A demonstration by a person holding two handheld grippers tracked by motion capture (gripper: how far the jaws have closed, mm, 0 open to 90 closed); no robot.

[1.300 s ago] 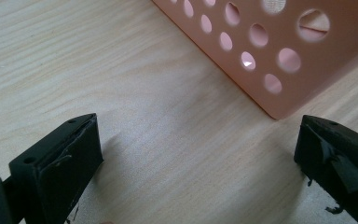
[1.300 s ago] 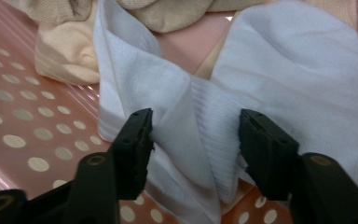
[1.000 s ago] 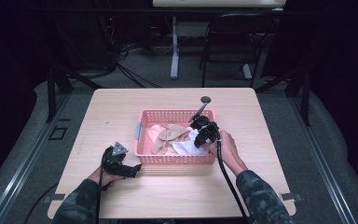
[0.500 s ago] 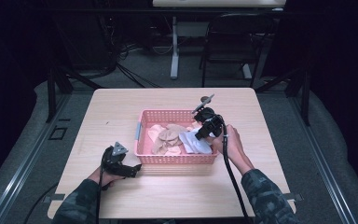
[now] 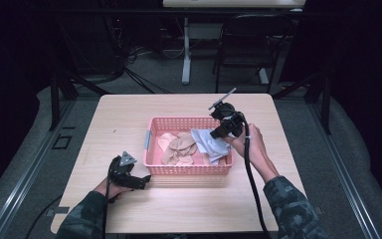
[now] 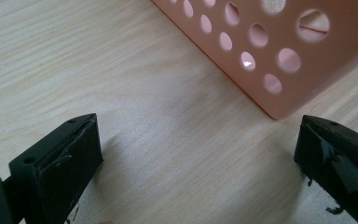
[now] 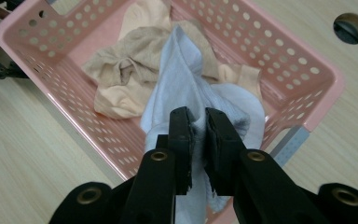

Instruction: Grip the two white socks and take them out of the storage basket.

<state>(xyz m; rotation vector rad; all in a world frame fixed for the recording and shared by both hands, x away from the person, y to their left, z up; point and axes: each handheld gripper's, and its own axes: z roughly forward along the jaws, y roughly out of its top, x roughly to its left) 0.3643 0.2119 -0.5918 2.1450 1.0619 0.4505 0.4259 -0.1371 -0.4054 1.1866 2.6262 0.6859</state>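
Observation:
A pink perforated basket (image 5: pixel 184 169) stands mid-table and holds several beige cloths (image 5: pixel 176 147) and a pale blue cloth (image 5: pixel 209 143). My right gripper (image 5: pixel 218 133) is shut on the pale blue cloth (image 7: pixel 182 79) and holds it up over the right end of the basket (image 7: pixel 317 79), part of it still draped inside. Beige cloths (image 7: pixel 121 79) lie beneath it. My left gripper (image 5: pixel 142 181) rests low on the table at the basket's front left corner, open. In the left gripper view its jaws stand wide apart with bare wood between them, facing the basket corner (image 6: pixel 279 100).
The wooden table (image 5: pixel 129 114) has free room on all sides of the basket. A round cable hole (image 7: pixel 351 28) sits in the tabletop beyond the basket. A chair (image 5: pixel 248 45) and a desk leg stand behind the table on the dark floor.
My right gripper has risen over the basket's right end, drawing the pale blue cloth up with it. The left gripper has stayed in place.

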